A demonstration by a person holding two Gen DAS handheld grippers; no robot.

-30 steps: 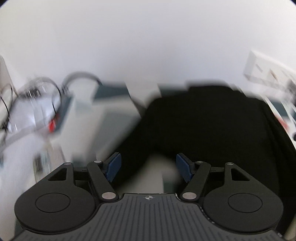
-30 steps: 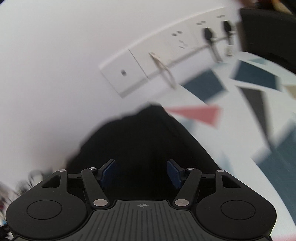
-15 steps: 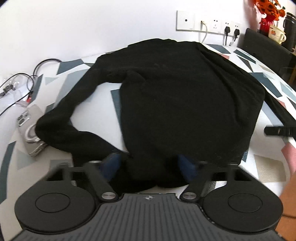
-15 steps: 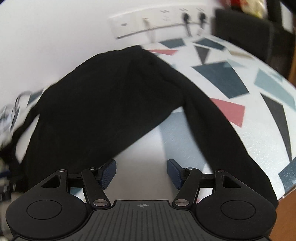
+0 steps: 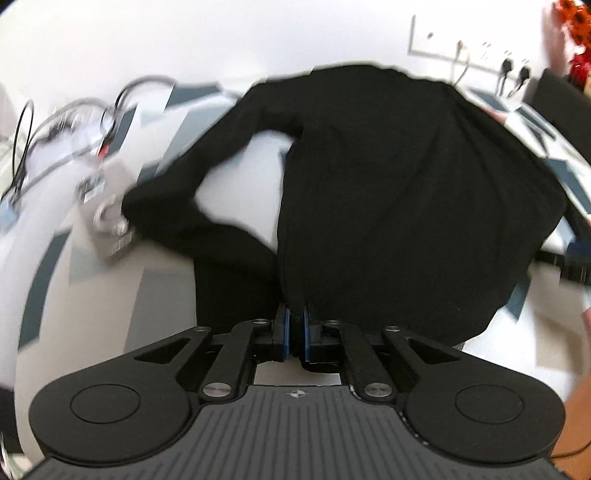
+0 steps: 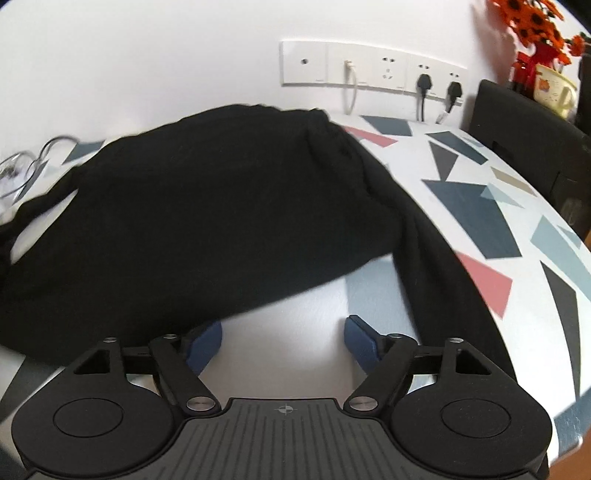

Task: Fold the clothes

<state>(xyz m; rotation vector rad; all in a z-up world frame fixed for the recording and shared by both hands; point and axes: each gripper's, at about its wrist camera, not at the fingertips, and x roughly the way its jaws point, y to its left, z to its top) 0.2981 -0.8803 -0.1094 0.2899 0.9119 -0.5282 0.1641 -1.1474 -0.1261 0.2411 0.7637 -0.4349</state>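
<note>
Between the blue pads of the left gripper (image 5: 294, 328), a bunched fold of the black sweater (image 5: 388, 192) is pinched tight, the 2 fingers pressed together on its near hem. From that pinch the cloth rises in taut creases and spreads out across the worktop (image 5: 92, 302), a white surface printed with grey, blue and red shapes. 1 long sleeve (image 5: 207, 162) loops out to the left, bends back toward the body, and its bend lies against a phone (image 5: 107, 218) lying flat; the view there is blurred. Beyond the phone a tangle of cables (image 5: 70, 122) runs along the far left edge.

The right gripper (image 6: 282, 341) hangs with its fingers spread wide over bare worktop, holding nothing; the left pad sits just beside the sweater's near edge. The other sleeve (image 6: 436, 266) trails down the right side toward the worktop's edge, just beside the right pad. Behind the sweater, a row of wall sockets (image 6: 373, 68) carries 1 white cable and 2 black plugs. Orange flowers (image 6: 532, 22) and a mug (image 6: 554, 88) stand at the far right, above a dark chair back (image 6: 524, 129).
</note>
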